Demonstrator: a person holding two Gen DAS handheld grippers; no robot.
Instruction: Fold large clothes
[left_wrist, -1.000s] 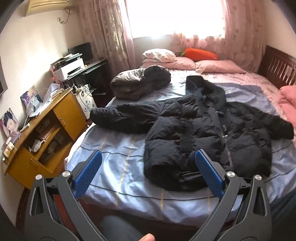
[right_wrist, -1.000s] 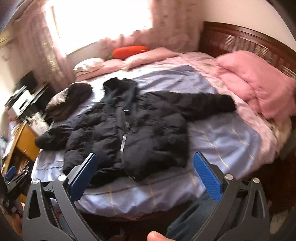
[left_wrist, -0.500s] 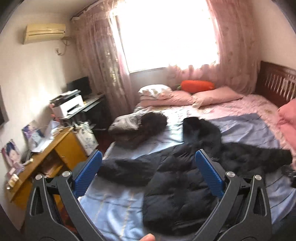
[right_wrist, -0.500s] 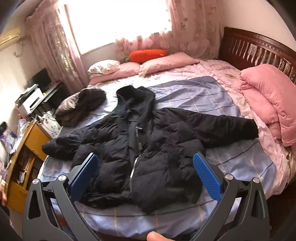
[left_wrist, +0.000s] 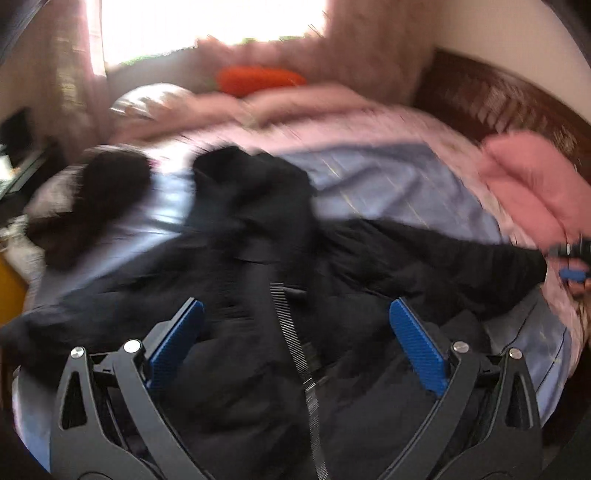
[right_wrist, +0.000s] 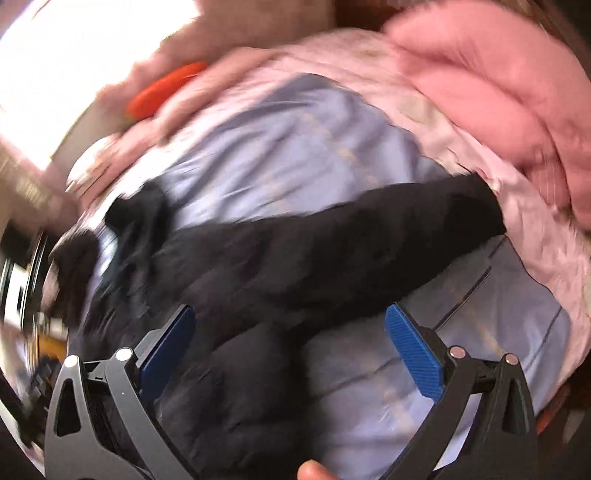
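Note:
A large black puffer jacket (left_wrist: 258, 295) lies spread open on the blue bedsheet (left_wrist: 388, 184), hood toward the pillows, zipper running down its middle. My left gripper (left_wrist: 295, 347) is open and empty just above the jacket's front. In the right wrist view the jacket (right_wrist: 295, 266) stretches its right sleeve (right_wrist: 424, 218) toward the pink quilt. My right gripper (right_wrist: 291, 347) is open and empty over the jacket's side near that sleeve. It also shows small in the left wrist view (left_wrist: 572, 262) by the sleeve cuff. Both views are motion-blurred.
A folded pink quilt (right_wrist: 498, 110) lies at the bed's right side by a dark wooden headboard (left_wrist: 498, 99). An orange carrot pillow (left_wrist: 258, 77) and pink pillows sit under the window. A second dark garment (left_wrist: 99, 192) lies at the left of the bed.
Both grippers have swung down and closer to the jacket. The right one moved toward the right sleeve. Both stay open and empty.

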